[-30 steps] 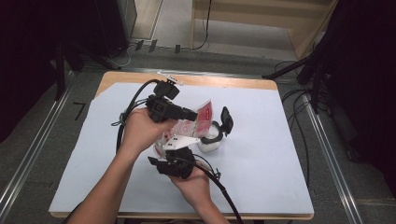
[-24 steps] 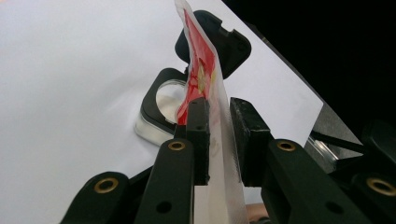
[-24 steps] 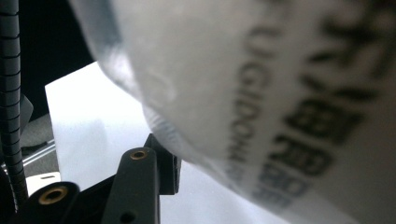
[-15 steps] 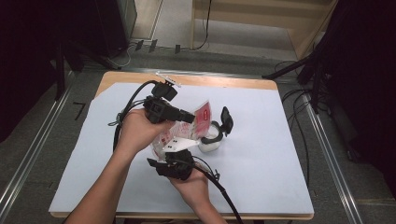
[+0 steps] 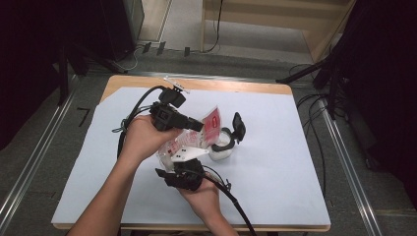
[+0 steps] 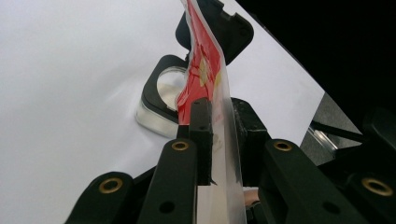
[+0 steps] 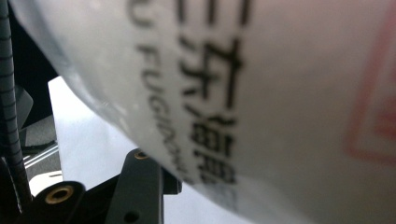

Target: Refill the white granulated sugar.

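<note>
A plastic bag (image 5: 211,124), red at the top and clear with black print lower down, is held up between the two grippers at mid-table. My left gripper (image 5: 200,125) points right and is shut on the bag's upper edge; in the left gripper view its jaws pinch the clear edge (image 6: 219,140) below the red part (image 6: 200,70). My right gripper (image 5: 183,164) comes from the near side and is shut on the bag's lower part (image 5: 179,147). The printed bag (image 7: 243,93) presses close to the right gripper's camera.
A small clear container with a black rim (image 5: 223,145) sits on the white table cover (image 5: 275,162) just right of the bag. Its black lid (image 5: 239,126) is flipped open. In the left gripper view the container (image 6: 161,95) lies beyond the bag. Cables trail from both grippers.
The left hand and the bag have shifted very slightly toward the near side. Both grips are unchanged.
</note>
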`<state>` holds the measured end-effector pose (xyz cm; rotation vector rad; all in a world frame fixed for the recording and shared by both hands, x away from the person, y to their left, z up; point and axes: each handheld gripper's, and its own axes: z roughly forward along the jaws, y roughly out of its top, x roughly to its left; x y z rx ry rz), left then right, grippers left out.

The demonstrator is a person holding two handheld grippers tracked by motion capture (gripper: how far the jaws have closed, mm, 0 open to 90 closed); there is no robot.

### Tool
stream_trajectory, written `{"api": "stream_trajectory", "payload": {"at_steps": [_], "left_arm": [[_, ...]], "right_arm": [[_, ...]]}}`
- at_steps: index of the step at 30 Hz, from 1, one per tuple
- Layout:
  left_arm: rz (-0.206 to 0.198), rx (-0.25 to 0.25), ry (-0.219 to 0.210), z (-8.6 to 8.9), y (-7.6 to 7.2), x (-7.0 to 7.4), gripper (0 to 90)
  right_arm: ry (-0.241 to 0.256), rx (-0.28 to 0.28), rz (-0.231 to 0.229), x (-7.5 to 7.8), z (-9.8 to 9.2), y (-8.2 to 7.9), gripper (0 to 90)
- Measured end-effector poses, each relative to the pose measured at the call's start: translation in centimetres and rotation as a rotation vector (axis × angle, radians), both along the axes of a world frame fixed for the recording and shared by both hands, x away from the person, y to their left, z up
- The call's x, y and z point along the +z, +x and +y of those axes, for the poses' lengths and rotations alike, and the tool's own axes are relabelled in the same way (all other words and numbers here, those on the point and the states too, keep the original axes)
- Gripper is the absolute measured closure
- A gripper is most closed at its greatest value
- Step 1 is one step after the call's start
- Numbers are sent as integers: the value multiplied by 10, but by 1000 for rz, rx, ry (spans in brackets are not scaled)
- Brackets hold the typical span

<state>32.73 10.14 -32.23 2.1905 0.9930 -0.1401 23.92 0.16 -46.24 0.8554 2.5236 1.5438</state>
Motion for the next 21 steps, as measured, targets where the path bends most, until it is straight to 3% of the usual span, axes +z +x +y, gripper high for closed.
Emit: {"api": "stream_trajectory", "payload": {"at_steps": [9,14,21], "left_arm": [[1,-7,17,-5,2,-5,803],[11,-25,54,-13,5,-12,801],[61,-46,42,-16,11,-21,804]], "right_arm": [[-8,15,-11,-6,0,-1,608],[-23,26,-9,-11,1,-2,602],[-34,37,-12,-18,1,-2,599]]}}
